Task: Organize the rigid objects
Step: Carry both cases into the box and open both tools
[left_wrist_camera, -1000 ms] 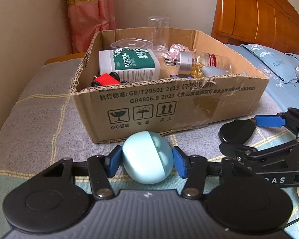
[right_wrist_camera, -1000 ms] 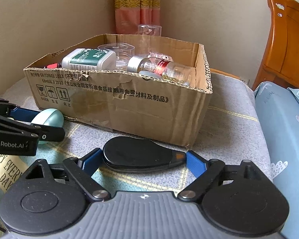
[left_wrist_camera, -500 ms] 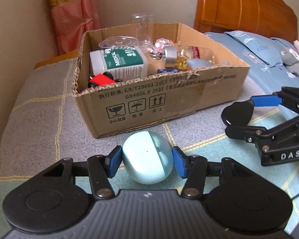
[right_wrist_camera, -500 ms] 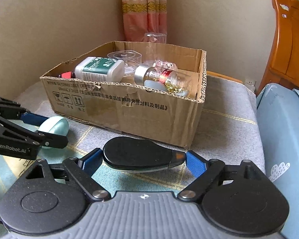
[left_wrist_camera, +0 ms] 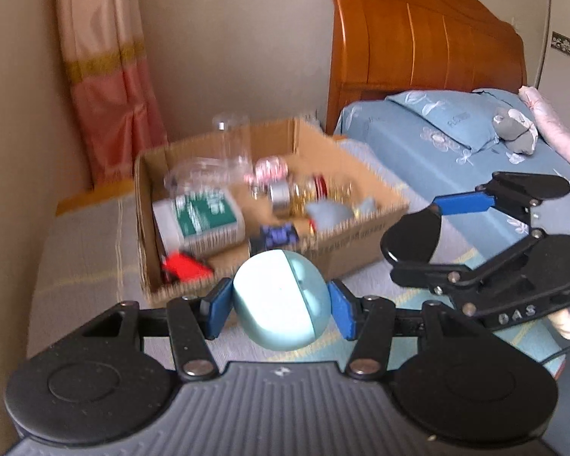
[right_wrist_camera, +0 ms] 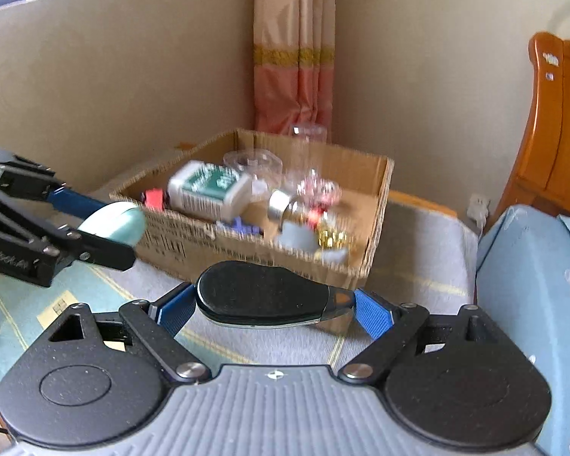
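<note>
While both loads are held clear of blanket-covered surface (right_wrist_camera: 418, 258), carry-to-box step judged in hand. Left gripper (left_wrist_camera: 281, 306) clamped on pale blue egg-shaped case (left_wrist_camera: 281, 300); right gripper (right_wrist_camera: 273, 306) spread wide, gripping flat black case (right_wrist_camera: 262, 290). Cardboard box (right_wrist_camera: 376, 205) just beyond. Next: loads to be brought over near wall, then released among bottles.

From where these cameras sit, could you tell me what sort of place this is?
Most likely a home bedroom: a wooden headboard stands over a bed with a blue floral pillow, a pink curtain hangs in the corner, and a cardboard box of household odds and ends sits on a blanket.
</note>
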Available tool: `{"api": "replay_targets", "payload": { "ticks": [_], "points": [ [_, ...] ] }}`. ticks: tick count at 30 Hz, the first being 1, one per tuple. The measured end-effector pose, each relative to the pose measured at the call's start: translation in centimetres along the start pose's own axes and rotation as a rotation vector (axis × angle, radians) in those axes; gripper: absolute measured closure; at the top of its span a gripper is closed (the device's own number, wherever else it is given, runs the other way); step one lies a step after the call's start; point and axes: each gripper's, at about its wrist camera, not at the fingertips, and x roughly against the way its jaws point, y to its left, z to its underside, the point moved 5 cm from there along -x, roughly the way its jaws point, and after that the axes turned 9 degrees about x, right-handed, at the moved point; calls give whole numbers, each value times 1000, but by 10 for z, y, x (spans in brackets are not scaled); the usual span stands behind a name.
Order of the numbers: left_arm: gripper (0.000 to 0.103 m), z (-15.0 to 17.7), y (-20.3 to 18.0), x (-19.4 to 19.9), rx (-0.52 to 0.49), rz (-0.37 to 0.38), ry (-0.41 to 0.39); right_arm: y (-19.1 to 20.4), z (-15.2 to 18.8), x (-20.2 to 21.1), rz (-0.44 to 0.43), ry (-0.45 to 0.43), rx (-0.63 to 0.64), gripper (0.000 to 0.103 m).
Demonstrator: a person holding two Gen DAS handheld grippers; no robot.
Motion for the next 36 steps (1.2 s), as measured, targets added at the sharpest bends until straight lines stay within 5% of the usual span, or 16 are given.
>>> {"api": "replay_targets", "payload": {
  "ticks": [15,17,20,21,36],
  "points": [
    [58,-36,16,-36,-4,-69,-33,-11,-38,2,-4,-58,28,10],
    [47,-33,19,-33,19,-51,-37,-10,-38,1,-3,-58,28,10],
    [9,-28,19,-28,14,-56,-38,-11,-38,-1,-9,-49,31,10],
    [4,-28,20,-26,15,-66,-50,-12,-38,-3,-10,-46,33,10],
    [1,-9,31,2,75,-131,-129,-41,-68,-42,13,5,-4,10]
  ]
}}
